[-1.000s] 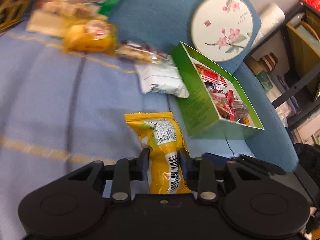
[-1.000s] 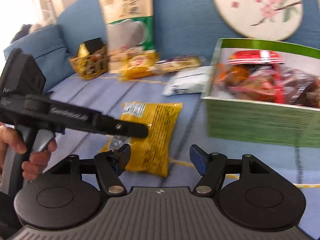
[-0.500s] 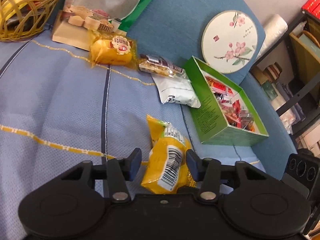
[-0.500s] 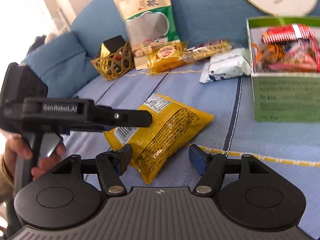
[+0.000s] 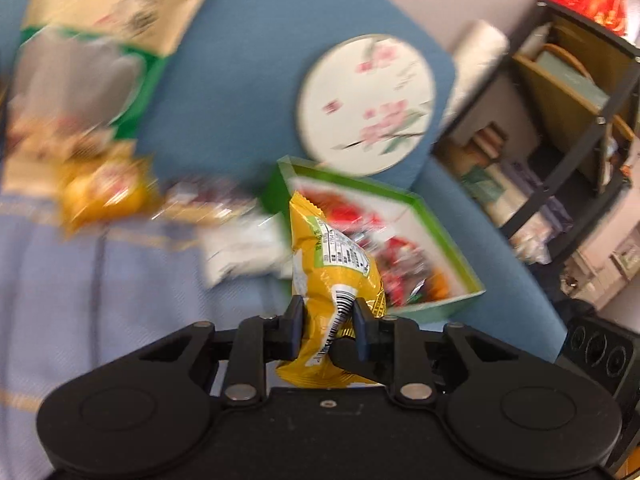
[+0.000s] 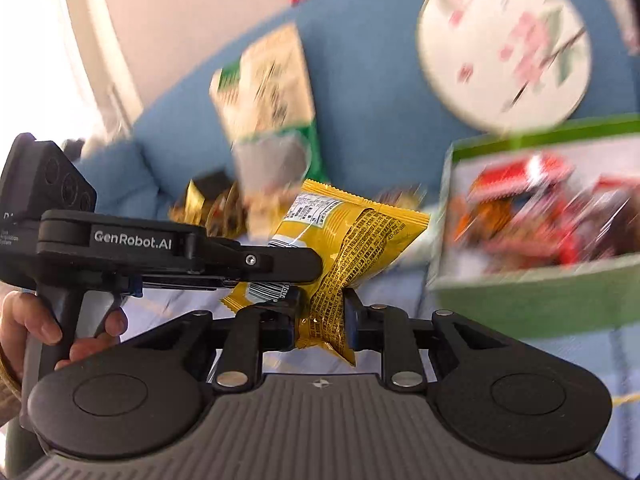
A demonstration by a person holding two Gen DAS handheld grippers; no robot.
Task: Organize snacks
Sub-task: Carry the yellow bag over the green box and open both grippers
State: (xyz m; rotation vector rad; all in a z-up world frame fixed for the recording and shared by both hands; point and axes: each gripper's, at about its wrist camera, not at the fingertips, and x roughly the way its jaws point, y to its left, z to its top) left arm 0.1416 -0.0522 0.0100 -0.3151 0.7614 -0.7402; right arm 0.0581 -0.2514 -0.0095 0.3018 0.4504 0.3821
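While both the left gripper (image 5: 327,322) and right gripper (image 6: 321,318) pinch the yellow snack packet (image 5: 332,264) aloft beside the green box (image 5: 444,308), 1 should release; lower it gently into the box

The yellow snack packet (image 5: 334,276), previously lying flat, is now lifted; both grippers, left (image 5: 327,322) and right (image 6: 320,312), have clamped it.

Motion blur smears the open green cardboard box (image 6: 536,300) at three o'clock in the right wrist view; its red-wrapped contents cannot be told apart, and the frame edge cuts it off. In the left wrist view, the tall beige-and-green snack bag (image 5: 100,40) at eleven o'clock is blurred and cropped, its print unreadable.
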